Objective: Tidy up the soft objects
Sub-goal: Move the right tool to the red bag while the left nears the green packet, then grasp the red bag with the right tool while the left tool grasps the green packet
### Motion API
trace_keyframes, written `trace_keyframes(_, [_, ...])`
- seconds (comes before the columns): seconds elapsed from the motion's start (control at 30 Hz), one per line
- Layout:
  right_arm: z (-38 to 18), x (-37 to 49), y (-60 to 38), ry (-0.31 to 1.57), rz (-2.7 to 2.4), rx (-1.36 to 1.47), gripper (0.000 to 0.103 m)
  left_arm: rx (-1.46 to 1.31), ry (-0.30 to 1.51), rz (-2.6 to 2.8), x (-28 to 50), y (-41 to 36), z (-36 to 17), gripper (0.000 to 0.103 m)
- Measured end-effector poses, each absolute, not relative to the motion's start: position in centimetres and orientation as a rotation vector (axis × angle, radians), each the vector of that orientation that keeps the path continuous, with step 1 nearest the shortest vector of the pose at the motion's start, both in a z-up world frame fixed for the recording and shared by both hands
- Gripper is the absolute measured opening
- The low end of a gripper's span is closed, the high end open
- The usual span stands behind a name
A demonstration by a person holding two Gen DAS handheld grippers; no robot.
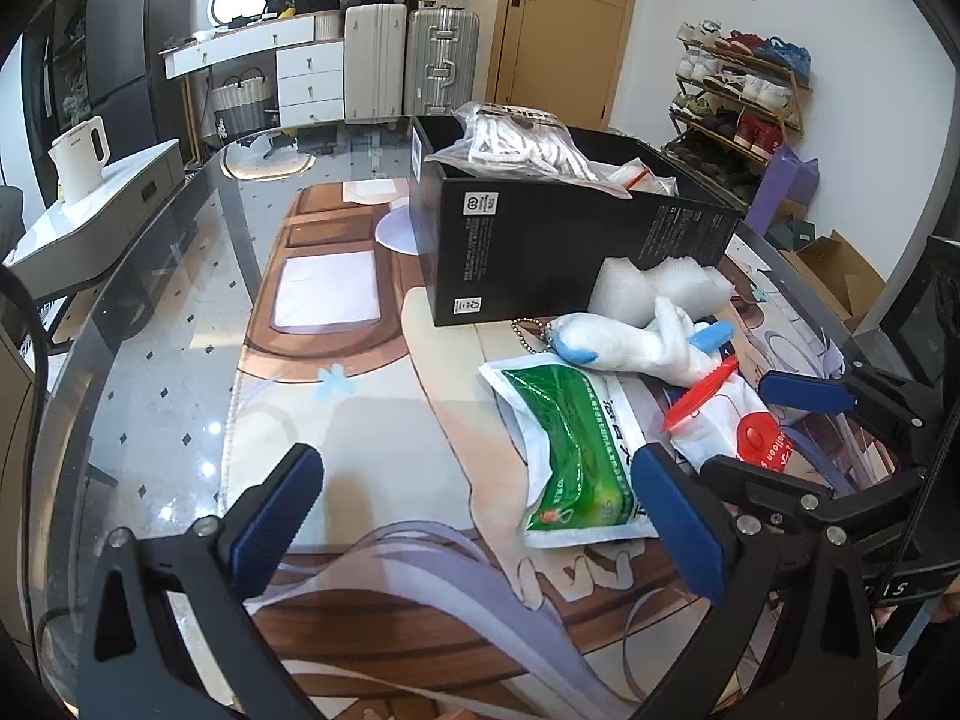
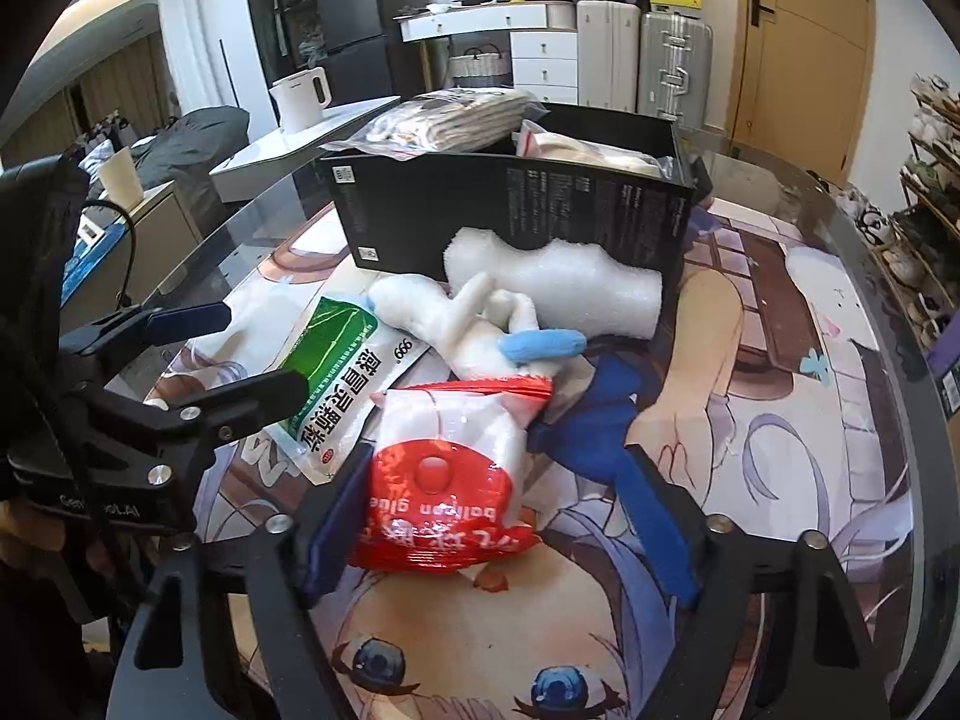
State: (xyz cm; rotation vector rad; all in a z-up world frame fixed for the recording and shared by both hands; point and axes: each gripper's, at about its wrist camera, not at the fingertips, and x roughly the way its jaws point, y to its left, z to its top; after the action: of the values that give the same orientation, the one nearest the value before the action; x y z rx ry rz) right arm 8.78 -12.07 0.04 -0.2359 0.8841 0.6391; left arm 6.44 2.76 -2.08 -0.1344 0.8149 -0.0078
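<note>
Near the mat's (image 2: 780, 360) front edge, before the black box (image 2: 510, 210), the red-and-white packet (image 2: 444, 480) lies between the right gripper's (image 2: 498, 516) spread jaws, likely light, crinkly, slippery, best pinched mid-body, while the left gripper (image 1: 474, 516) hangs released.

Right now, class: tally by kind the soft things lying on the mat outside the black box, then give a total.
Sealed packets: 2, green packet and red-and-white packet
Plush toys: 1, white plush toy
Foam pieces: 1, white foam piece
Total: 4
</note>
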Motion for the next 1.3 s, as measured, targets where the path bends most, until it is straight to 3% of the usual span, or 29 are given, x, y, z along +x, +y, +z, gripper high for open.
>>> trace_keyframes(0.23, [0.2, 8.0, -11.8, 0.867, 0.692, -0.246, 0.048, -0.124, 0.823, -0.012, 6.6, 2.6, -2.0, 0.103])
trace_keyframes(1.3, [2.3, 7.0, -15.4, 0.797, 0.647, -0.19, 0.046, -0.026, 0.932, -0.005, 9.2, 0.0, -2.7, 0.103])
